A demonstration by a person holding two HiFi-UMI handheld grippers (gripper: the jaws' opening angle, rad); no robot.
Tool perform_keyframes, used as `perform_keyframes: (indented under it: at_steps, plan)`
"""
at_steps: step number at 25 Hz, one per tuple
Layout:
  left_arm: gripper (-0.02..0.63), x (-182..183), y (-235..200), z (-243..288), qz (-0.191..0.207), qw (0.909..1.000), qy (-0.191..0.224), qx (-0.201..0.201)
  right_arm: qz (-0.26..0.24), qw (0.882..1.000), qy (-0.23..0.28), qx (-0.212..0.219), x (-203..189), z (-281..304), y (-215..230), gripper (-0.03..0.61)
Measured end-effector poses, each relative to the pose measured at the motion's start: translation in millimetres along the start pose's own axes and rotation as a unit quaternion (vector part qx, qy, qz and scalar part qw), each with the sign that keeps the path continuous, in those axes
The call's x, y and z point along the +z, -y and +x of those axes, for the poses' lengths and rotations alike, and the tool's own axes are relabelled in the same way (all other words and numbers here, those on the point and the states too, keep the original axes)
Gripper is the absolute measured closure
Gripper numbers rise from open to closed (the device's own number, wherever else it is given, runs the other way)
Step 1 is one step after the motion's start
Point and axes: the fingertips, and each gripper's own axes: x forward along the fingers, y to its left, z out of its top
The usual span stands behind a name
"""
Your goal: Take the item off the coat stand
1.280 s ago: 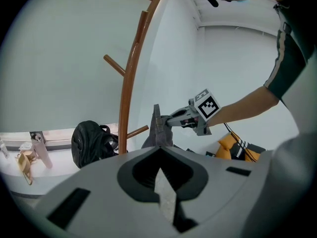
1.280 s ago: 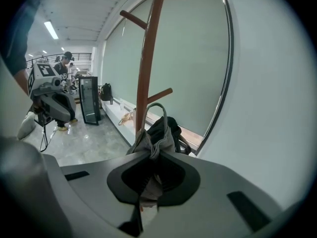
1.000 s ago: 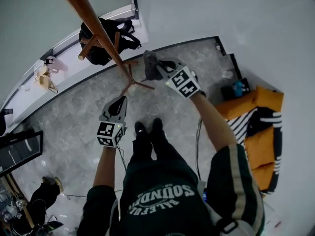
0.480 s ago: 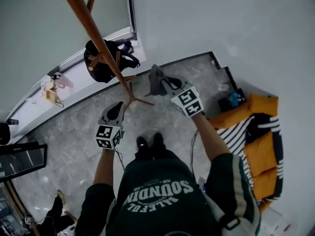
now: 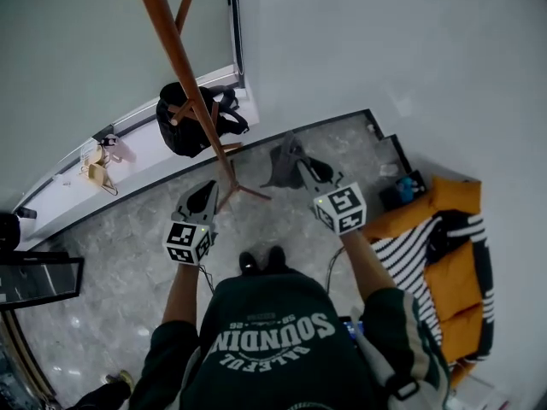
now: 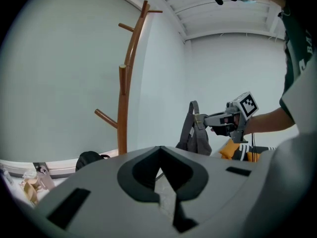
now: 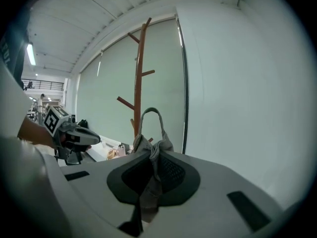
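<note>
The wooden coat stand point(image 5: 184, 75) rises from its base on the grey floor in front of me; its pegs look bare in the left gripper view point(image 6: 124, 93). The grey bag point(image 5: 286, 162) hangs off the stand, to the right of its base. My right gripper point(image 5: 305, 171) is shut on the bag's strap, and the fabric bunches between its jaws point(image 7: 151, 182) with the handle loop point(image 7: 151, 114) standing above them. My left gripper point(image 5: 203, 196) sits just left of the stand's base, shut with nothing in it point(image 6: 161, 182).
A black backpack point(image 5: 192, 118) lies on the white ledge point(image 5: 137, 148) behind the stand, with small items point(image 5: 98, 171) farther left. An orange seat with striped cloth point(image 5: 453, 246) is at the right. A dark screen point(image 5: 34, 280) stands at the left. White walls close the corner.
My right gripper has carried the grey bag to the right, farther from the stand. The left gripper has barely shifted.
</note>
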Motion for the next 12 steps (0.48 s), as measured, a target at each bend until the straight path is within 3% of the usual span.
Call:
perform_keyframes:
  at_steps: [12]
  plan:
    - [0.614, 8, -1, -8, 0.001, 0.9999, 0.014, 0.007, 0.037, 0.999, 0.003, 0.003, -20, -10, -8, 0.568]
